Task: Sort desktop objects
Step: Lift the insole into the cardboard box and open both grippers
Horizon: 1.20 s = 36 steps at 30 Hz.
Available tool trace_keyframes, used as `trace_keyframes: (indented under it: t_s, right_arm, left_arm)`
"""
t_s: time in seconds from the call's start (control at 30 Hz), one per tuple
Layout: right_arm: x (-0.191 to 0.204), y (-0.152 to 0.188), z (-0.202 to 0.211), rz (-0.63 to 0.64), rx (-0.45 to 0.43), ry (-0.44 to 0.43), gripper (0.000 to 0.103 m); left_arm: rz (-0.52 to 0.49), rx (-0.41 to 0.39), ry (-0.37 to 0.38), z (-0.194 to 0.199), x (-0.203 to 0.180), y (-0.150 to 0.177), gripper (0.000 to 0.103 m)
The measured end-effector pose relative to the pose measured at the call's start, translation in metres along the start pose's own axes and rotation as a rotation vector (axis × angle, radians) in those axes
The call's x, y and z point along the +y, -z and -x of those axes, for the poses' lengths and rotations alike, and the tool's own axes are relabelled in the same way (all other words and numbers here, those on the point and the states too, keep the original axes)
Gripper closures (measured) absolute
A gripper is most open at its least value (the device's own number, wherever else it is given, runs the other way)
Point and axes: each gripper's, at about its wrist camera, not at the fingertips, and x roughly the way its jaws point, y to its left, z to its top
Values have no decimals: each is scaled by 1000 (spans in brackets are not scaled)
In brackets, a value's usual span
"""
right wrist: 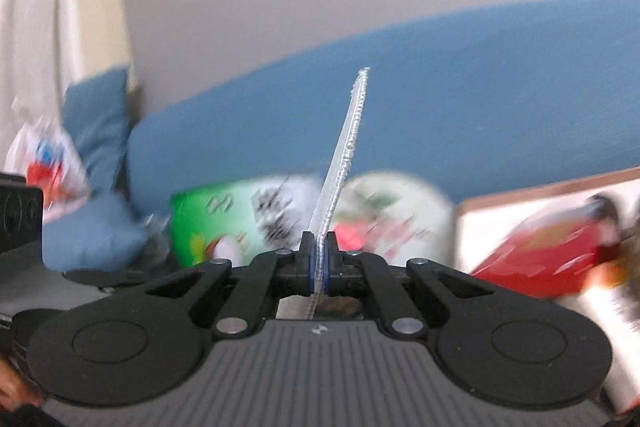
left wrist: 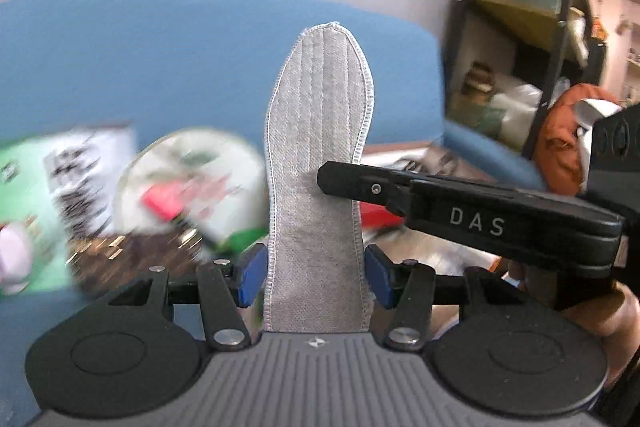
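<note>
A grey fabric insole (left wrist: 318, 163) stands upright in the air between both grippers. My left gripper (left wrist: 316, 273) has its blue pads (left wrist: 251, 277) against the insole's two long edges near the heel, shut on it. My right gripper (right wrist: 319, 259) is shut on the insole (right wrist: 344, 155), pinching its flat faces; there I see it edge-on. In the left wrist view the right gripper's black finger (left wrist: 360, 183) reaches in from the right and lies across the insole's middle.
Behind are a blue sofa (left wrist: 160, 59), a green box (right wrist: 224, 223), a round white pack (right wrist: 396, 211) and a red-and-white box (right wrist: 552, 251), all blurred. A dark shelf unit (left wrist: 520, 39) and an orange bag (left wrist: 560, 143) stand at the right.
</note>
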Motion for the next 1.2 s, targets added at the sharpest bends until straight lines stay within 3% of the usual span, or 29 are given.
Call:
trace_keyframes:
  t_s: [0.27, 0.57, 0.7, 0.87, 1.0, 1.07, 1.2]
  right_arm:
    - [-85, -29, 49, -129, -138, 194, 102]
    - [-164, -35, 107, -236, -203, 400, 102]
    - [-187, -28, 105, -257, -154, 479, 102]
    - [-201, -20, 76, -270, -56, 468, 102]
    - [-200, -20, 56, -237, -20, 441, 102]
    - [-197, -20, 57, -212, -24, 442, 101]
    - [-189, -17, 65, -187, -35, 507, 96]
  left_arm:
    - [-74, -7, 160, -63, -78, -40, 47]
    - [-57, 40, 315, -117, -149, -44, 47]
    - [-54, 77, 288, -132, -155, -37, 47]
    - [-26, 107, 223, -140, -132, -28, 49]
    - [-14, 86, 211, -133, -122, -26, 49]
    - [-25, 69, 206, -130, -124, -25, 47]
    - [-28, 54, 212, -125, -125, -21, 30]
